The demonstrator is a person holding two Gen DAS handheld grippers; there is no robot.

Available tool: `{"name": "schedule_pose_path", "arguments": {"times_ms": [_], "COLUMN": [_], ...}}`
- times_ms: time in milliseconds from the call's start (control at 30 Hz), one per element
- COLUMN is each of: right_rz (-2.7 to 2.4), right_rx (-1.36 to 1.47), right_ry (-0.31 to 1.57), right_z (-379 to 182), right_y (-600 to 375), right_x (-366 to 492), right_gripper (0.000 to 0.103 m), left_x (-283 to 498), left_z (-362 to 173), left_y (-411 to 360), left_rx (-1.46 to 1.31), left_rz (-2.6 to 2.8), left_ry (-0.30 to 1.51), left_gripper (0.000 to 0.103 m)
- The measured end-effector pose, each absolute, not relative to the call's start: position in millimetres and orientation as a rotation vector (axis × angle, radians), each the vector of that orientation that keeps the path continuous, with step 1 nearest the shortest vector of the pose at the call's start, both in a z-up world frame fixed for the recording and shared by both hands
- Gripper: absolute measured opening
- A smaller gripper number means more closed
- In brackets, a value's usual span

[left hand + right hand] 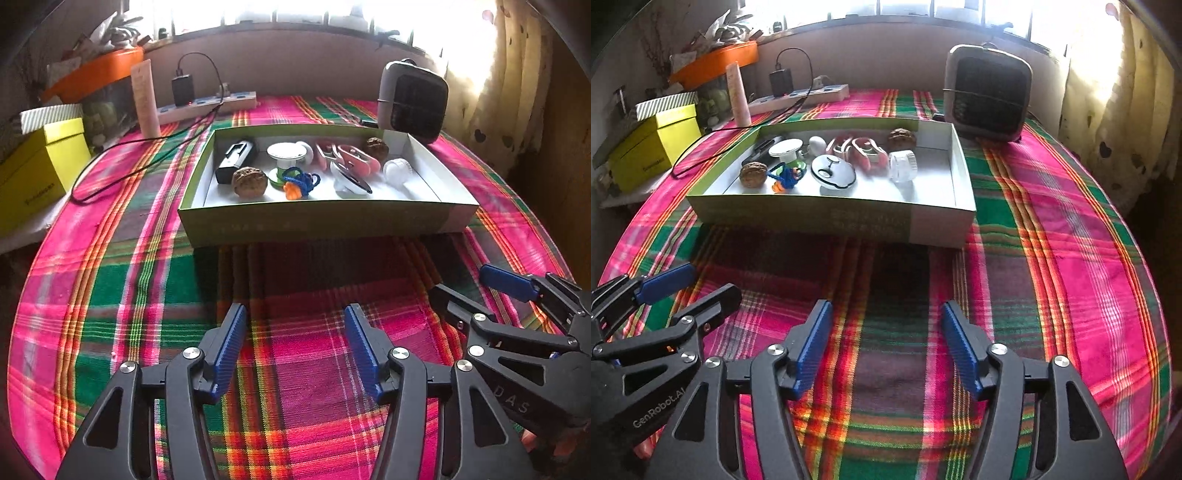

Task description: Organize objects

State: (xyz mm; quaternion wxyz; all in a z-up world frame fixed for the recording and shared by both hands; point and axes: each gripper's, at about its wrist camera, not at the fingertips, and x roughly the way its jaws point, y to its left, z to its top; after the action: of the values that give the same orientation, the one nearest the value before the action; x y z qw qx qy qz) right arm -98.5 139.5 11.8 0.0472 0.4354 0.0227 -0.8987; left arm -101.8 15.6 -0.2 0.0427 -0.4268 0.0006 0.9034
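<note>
Now | left tool [295,332] released | right tool [886,328] released | box [317,221] edge ahead, bare cloth [295,280] between

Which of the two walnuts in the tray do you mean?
Find the shallow green-sided cardboard tray on the plaid tablecloth. The brown wrinkled walnut sits at its near left, beside the black rectangular device. The other walnut lies far back by the pink items.
</note>
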Motion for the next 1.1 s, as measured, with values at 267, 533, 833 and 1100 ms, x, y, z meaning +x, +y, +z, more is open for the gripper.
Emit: {"name": "schedule_pose_path", "arguments": {"times_ms": [267,533,833,1100], "right_rz": [-2.744,-2.744,-2.744,-2.744], "right_rx": [1.332,1.332,1.332,1.332], "right_ry": [0.069,0.067,0.067,0.067], "right_z": [11.6,11.3,11.0,10.9], "right_y": [139.9,140.3,140.3,140.2], "right_x": [-99.5,-99.5,-99.3,-99.0], "right_gripper": [0.064,0.065,0.065,0.065], "left_x": [-102.2,-102.5,-102.3,-102.5], "left_z": [-1.1,-1.1,-0.7,-0.6], "left_y": [19.2,18.2,18.3,18.0], "left_rx": [-1.315,-1.315,-1.315,-1.315], "left_rz": [2.774,2.773,2.773,2.773], "left_ry": [0.034,0.03,0.03,0.029], "left_gripper": [0.055,0.055,0.055,0.055]}}
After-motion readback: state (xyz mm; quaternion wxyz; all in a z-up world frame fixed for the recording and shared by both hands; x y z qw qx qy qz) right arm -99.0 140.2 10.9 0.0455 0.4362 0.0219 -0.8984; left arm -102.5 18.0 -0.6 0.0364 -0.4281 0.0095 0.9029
